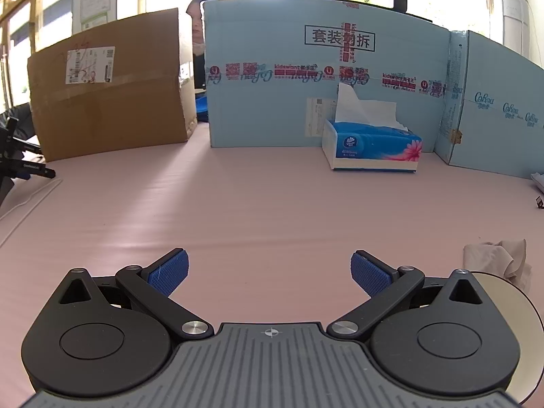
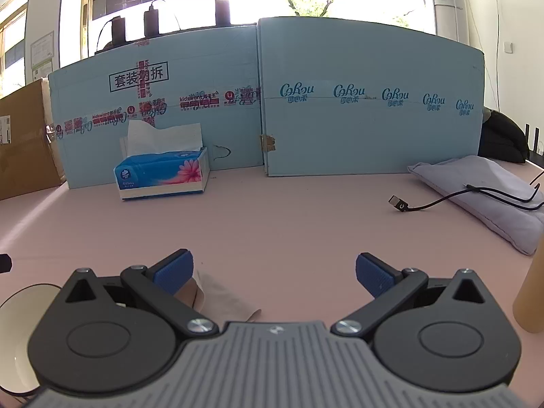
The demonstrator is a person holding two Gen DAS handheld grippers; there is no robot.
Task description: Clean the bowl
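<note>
A cream bowl (image 1: pixel 516 309) peeks out behind the right side of my left gripper (image 1: pixel 269 270), low at the right edge of the left wrist view. A crumpled beige cloth (image 1: pixel 499 261) lies just beyond the bowl. My left gripper is open with bare pink table between its blue pads. In the right wrist view the same bowl (image 2: pixel 20 319) sits at the lower left, mostly hidden by the gripper body. The beige cloth (image 2: pixel 224 301) lies flat under my open right gripper (image 2: pixel 274 272), close to its left finger. Nothing is held.
A blue tissue box (image 1: pixel 372 149) (image 2: pixel 163 175) stands against light-blue cardboard panels (image 1: pixel 323 78) at the back. A brown carton (image 1: pixel 108 95) is back left. A grey pillow (image 2: pixel 489 193) with a black cable (image 2: pixel 425 205) lies right. A tan cylinder (image 2: pixel 532 292) stands at the right edge.
</note>
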